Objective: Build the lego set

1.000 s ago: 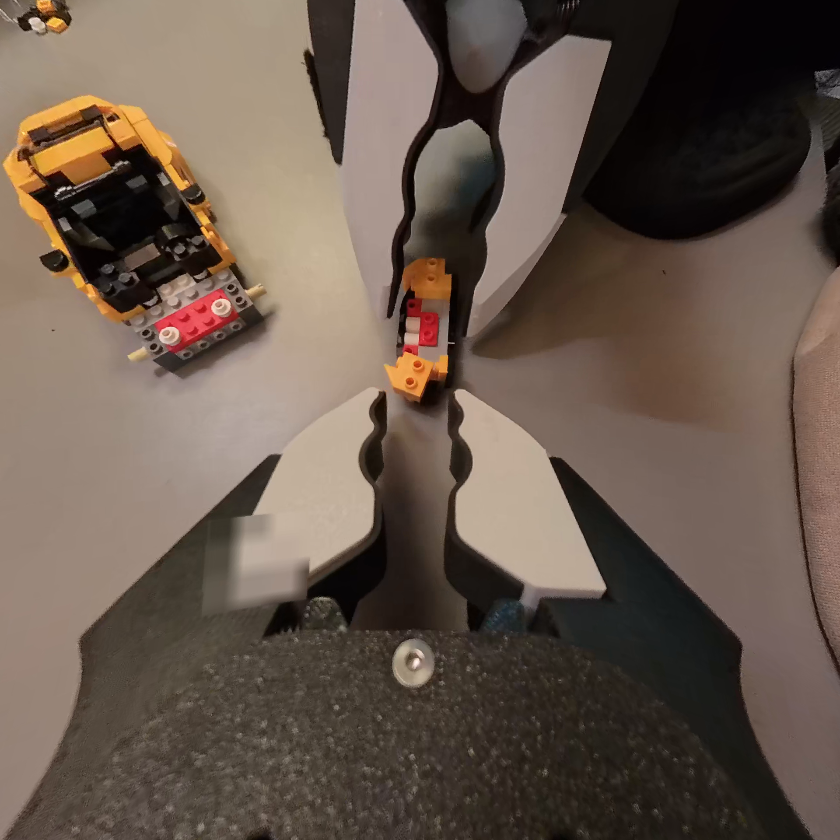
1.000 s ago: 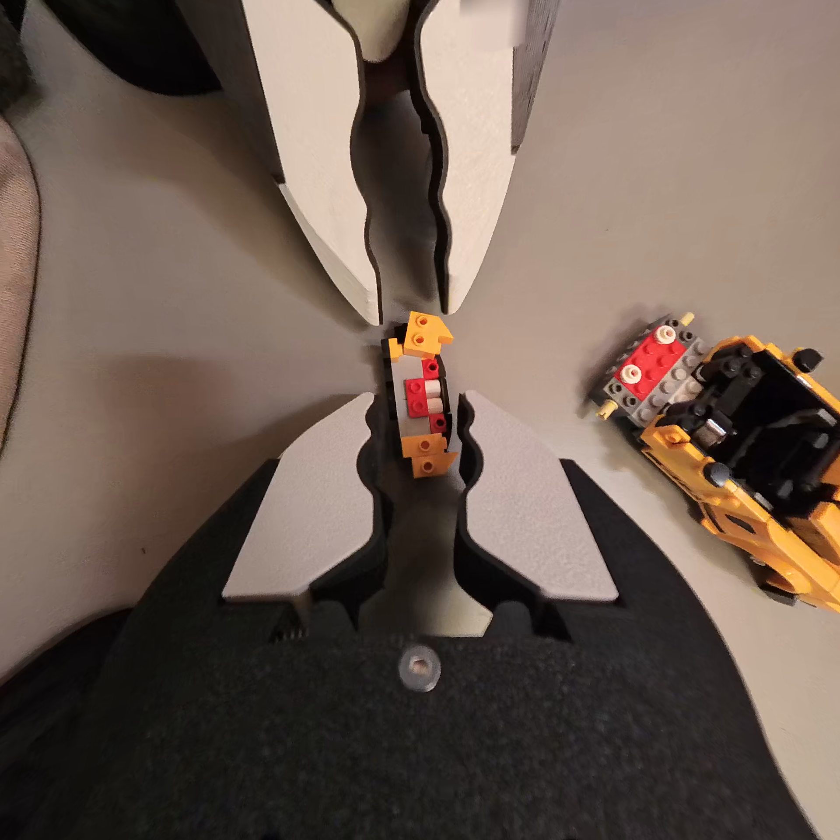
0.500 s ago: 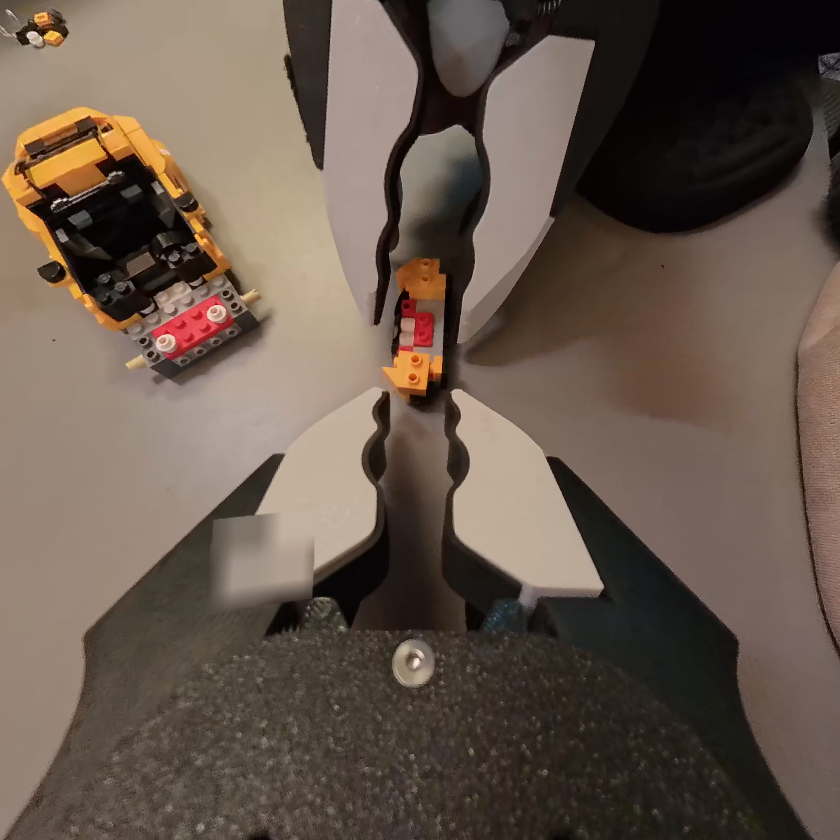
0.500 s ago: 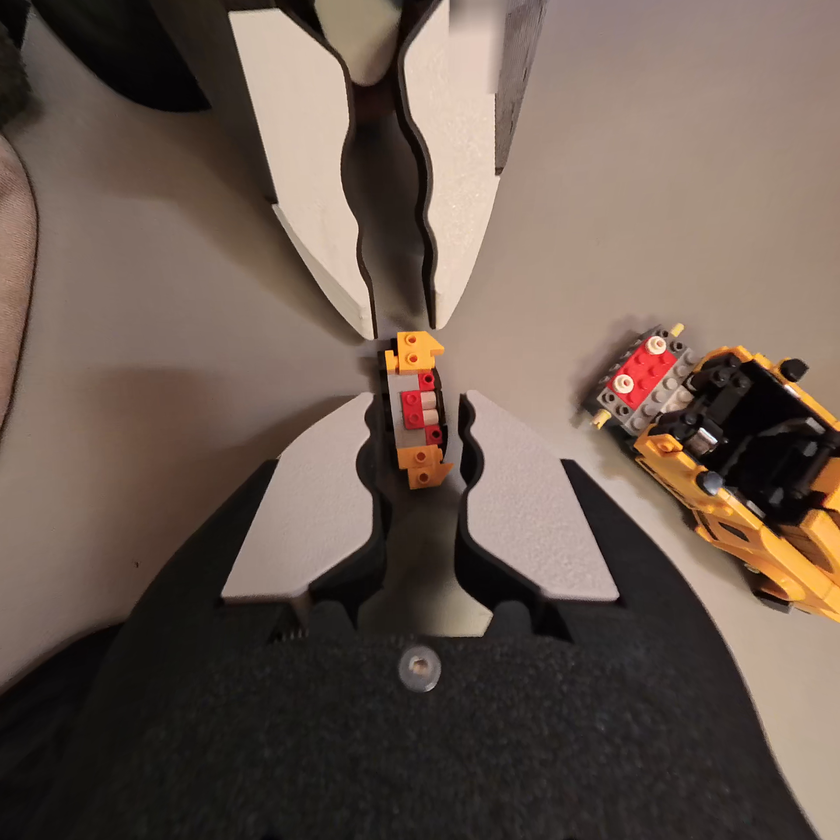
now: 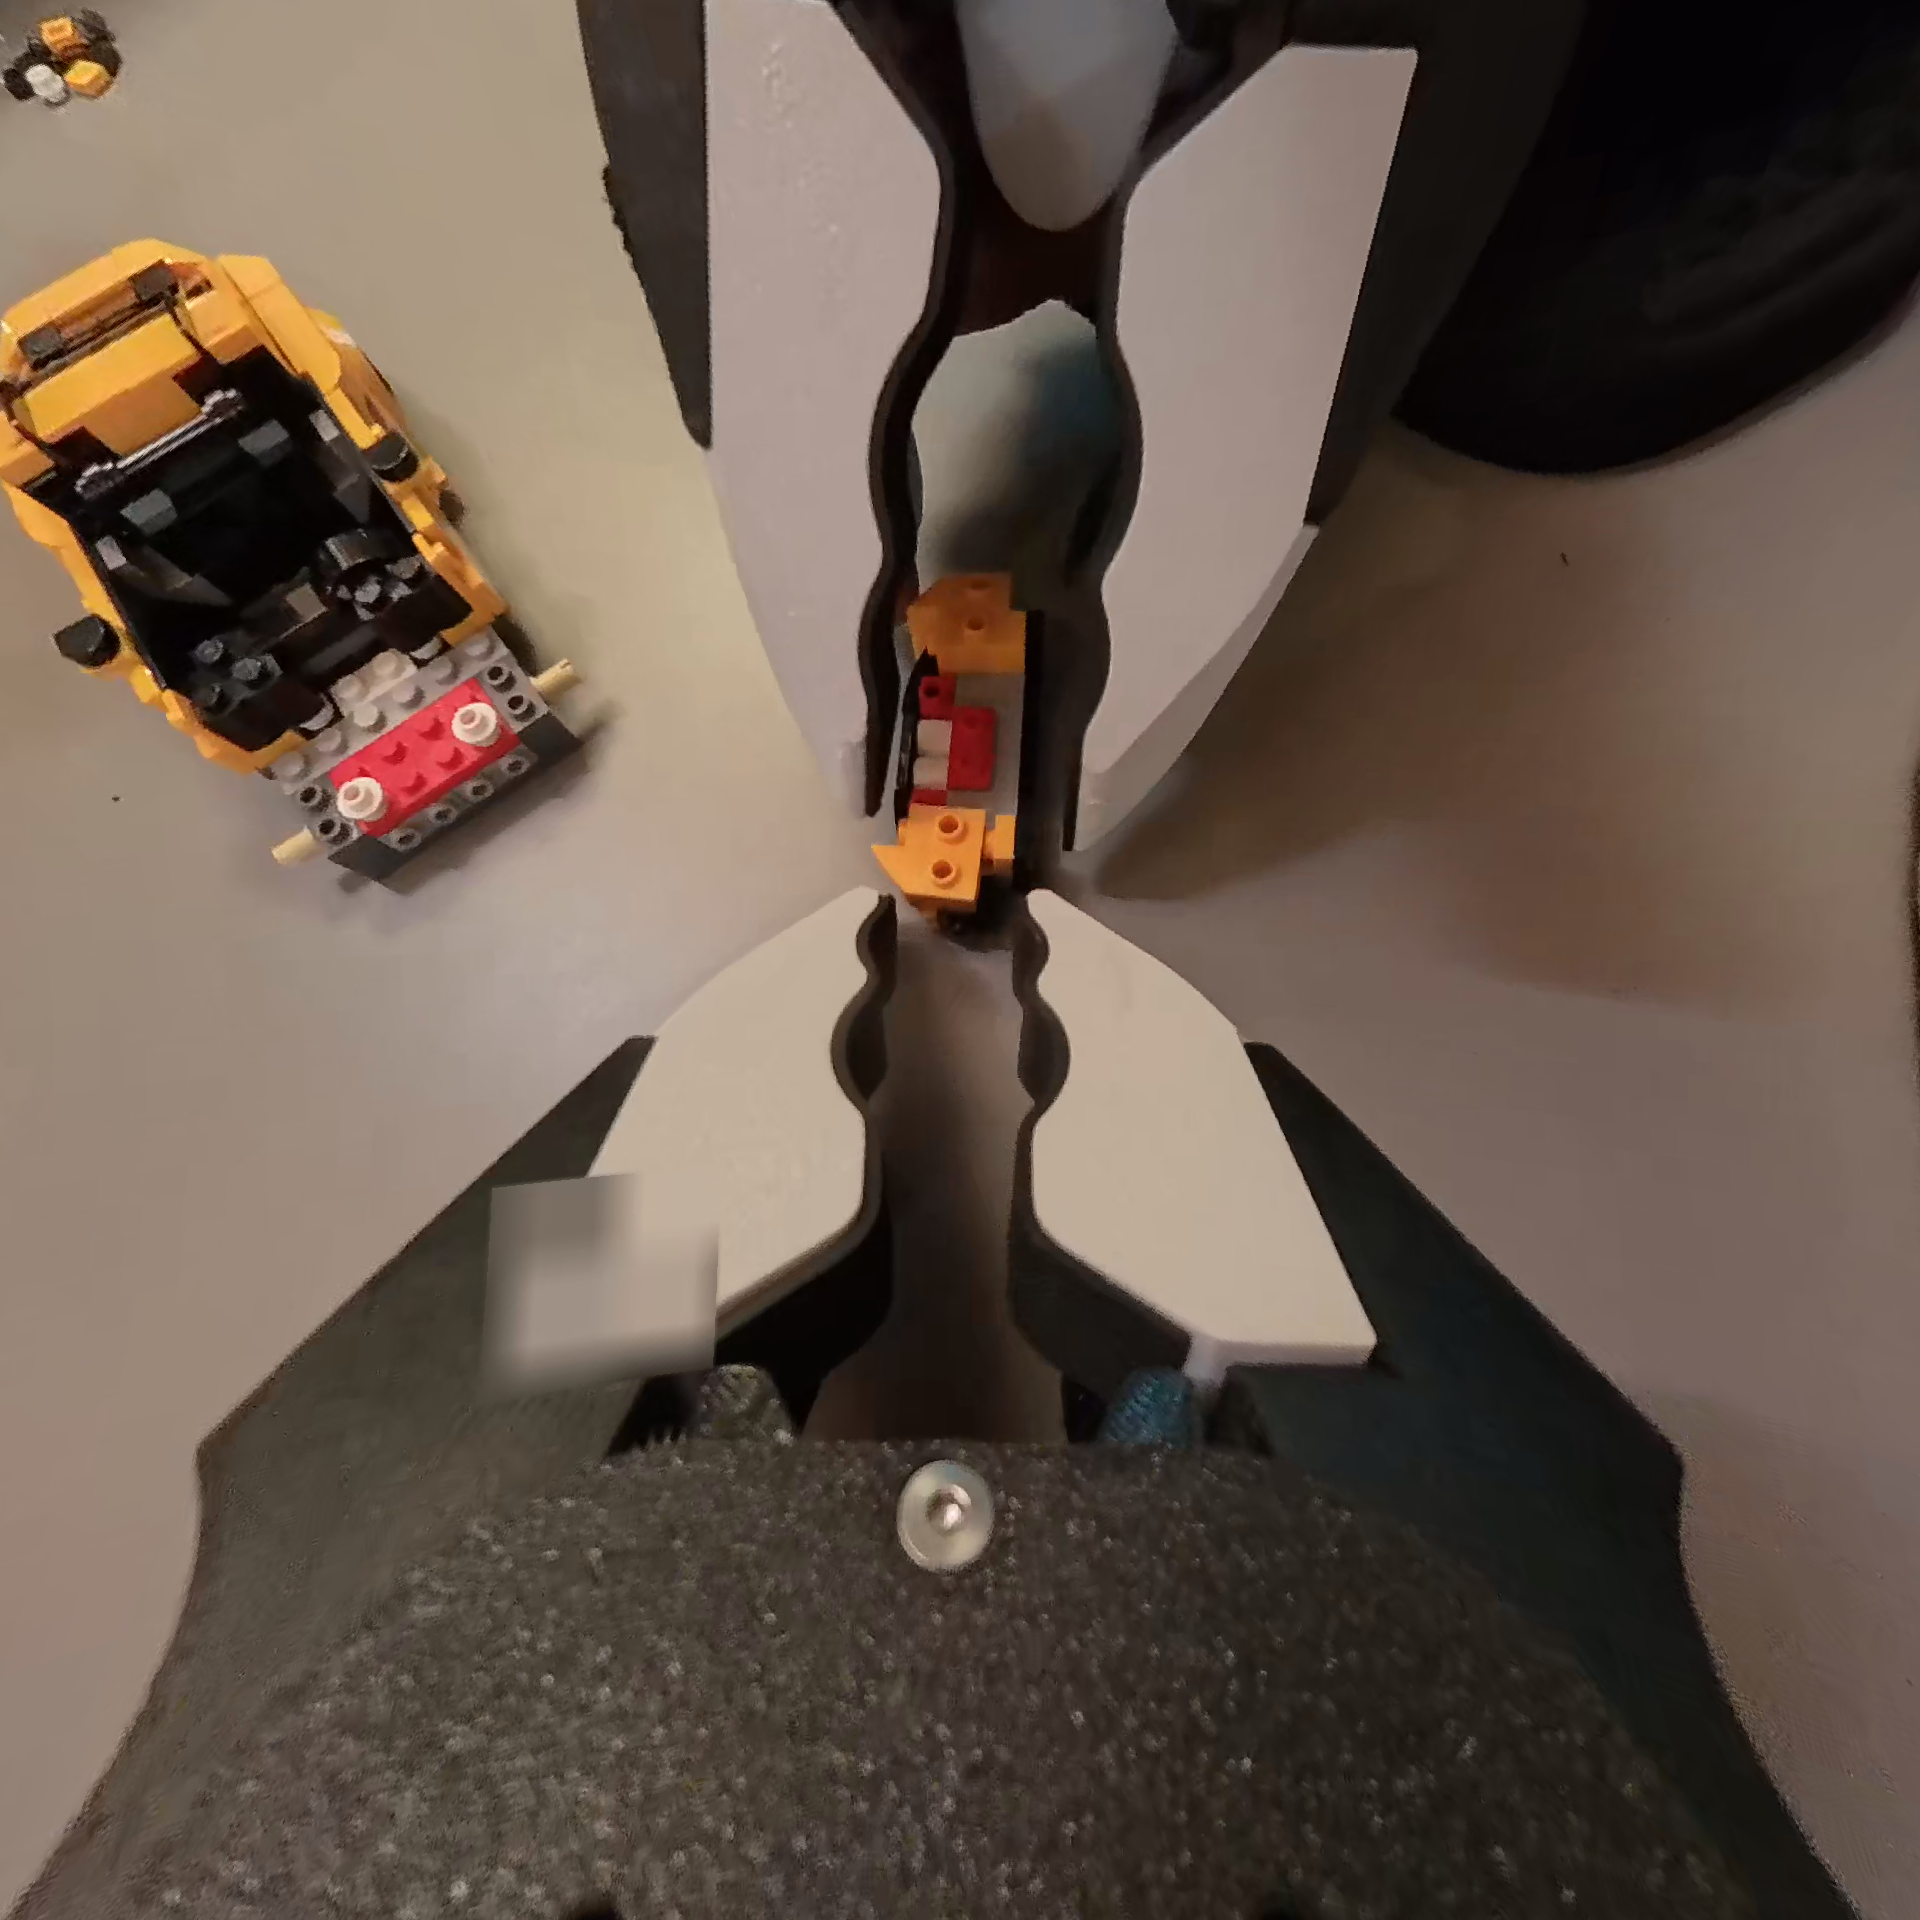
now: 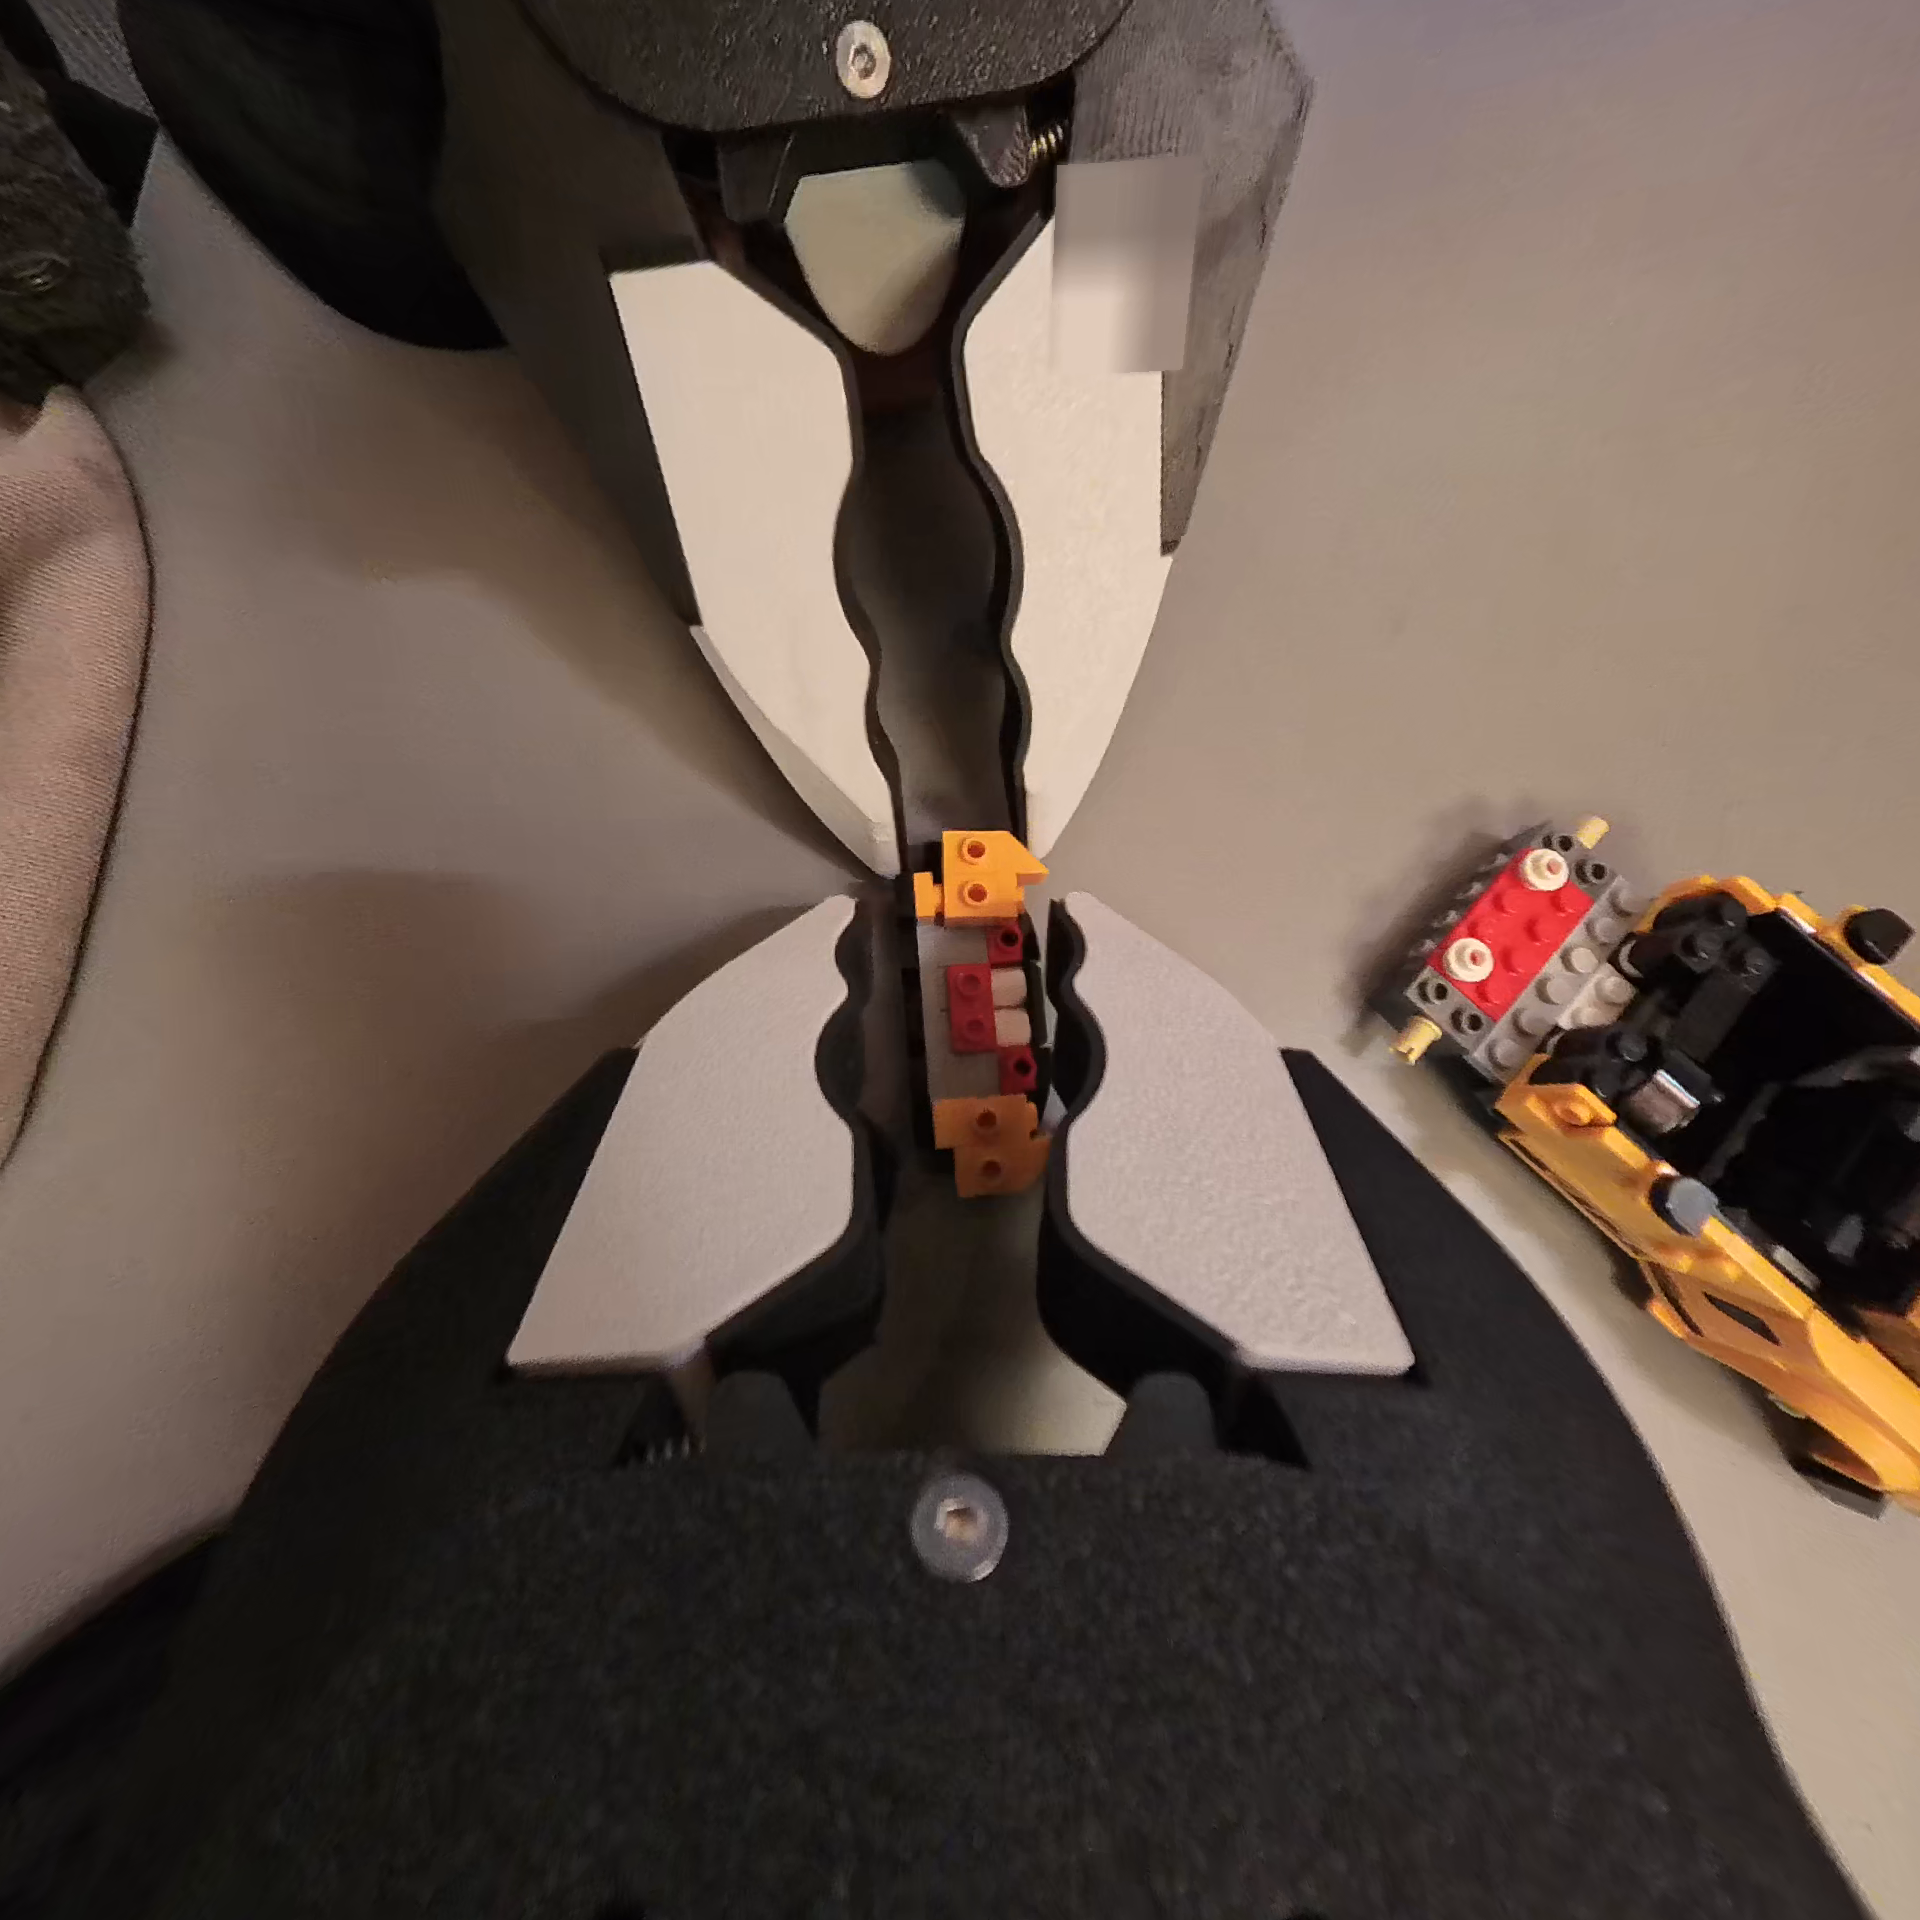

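My right gripper (image 6: 961, 1039) clamps the small brick sub-assembly (image 6: 982, 1023) by its long flat sides; the left gripper (image 5: 956, 914), narrowly parted, nips its end. Light, rigid, snaps apart easily, I'd judge.

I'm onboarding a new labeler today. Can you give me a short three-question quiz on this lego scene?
1. True or false: the yellow car is held by a gripper.
2. Which gripper has the small sub-assembly between its fingers? A) left gripper B) right gripper C) neither
3. Fill in: in the left wrist view, a few loose pieces lie on the table beyond the ____.

Key:
1. False; it rests on the table.
2. B; the left gripper only meets its end.
3. Car.
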`<action>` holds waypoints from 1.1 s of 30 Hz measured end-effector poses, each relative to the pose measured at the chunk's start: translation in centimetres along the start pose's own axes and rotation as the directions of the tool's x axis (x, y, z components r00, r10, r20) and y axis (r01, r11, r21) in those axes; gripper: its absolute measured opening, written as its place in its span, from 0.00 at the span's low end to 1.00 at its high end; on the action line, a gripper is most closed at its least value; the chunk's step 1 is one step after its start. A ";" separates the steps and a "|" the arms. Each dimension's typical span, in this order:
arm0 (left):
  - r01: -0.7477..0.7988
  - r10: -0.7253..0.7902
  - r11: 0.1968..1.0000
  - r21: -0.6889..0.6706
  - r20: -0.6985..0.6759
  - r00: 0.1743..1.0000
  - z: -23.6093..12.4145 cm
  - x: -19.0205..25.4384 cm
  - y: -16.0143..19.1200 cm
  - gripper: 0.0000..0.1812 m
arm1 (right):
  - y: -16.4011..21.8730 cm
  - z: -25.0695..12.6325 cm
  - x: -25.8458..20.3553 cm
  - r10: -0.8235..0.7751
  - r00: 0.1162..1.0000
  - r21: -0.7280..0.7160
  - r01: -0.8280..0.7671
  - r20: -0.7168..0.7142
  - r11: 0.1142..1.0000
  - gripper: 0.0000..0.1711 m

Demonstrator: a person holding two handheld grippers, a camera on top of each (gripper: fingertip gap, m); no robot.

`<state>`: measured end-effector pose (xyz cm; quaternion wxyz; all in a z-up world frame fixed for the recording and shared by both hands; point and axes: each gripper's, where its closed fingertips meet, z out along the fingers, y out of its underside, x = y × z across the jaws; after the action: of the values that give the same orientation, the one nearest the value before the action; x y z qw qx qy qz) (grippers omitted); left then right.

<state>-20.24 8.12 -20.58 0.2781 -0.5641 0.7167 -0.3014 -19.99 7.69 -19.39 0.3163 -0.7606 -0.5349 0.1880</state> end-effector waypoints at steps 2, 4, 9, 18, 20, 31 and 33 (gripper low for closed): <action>-0.012 0.012 1.000 -0.003 0.003 1.000 0.1 0.0 0.0 0.11 | 0.1 0.1 0.0 -0.014 1.000 -0.012 0.014 -0.002 1.000 0.18; -0.025 0.025 1.000 -0.007 0.010 1.000 0.1 0.0 0.0 0.09 | 0.0 0.1 -0.1 -0.024 1.000 -0.016 0.024 -0.001 1.000 0.17; -0.033 0.034 0.999 -0.009 0.014 0.999 0.1 0.1 0.0 0.09 | 0.2 0.2 -0.3 -0.059 0.998 -0.046 0.059 0.013 0.997 0.15; -0.040 0.040 0.999 -0.014 0.014 0.999 0.2 0.3 0.0 0.08 | 0.3 0.3 -0.5 -0.062 0.998 -0.071 0.062 0.007 0.996 0.14; -0.038 0.038 0.999 -0.015 0.017 0.999 0.2 0.2 0.0 0.08 | 0.3 0.4 -0.5 -0.047 0.999 -0.079 0.047 0.004 0.996 0.13; -0.033 0.033 0.999 -0.007 0.015 0.999 0.1 0.3 0.0 0.09 | 0.4 0.3 -0.6 -0.081 0.997 -0.070 0.081 -0.004 0.994 0.13; -0.045 0.045 0.999 -0.008 0.020 0.999 0.1 0.3 0.0 0.09 | 0.4 0.3 -0.6 -0.070 0.998 -0.059 0.070 0.006 0.996 0.13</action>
<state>-20.22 7.80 -20.63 0.2900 -0.5519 0.7275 -0.2865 -20.09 7.14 -19.92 0.2994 -0.7500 -0.5671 0.1623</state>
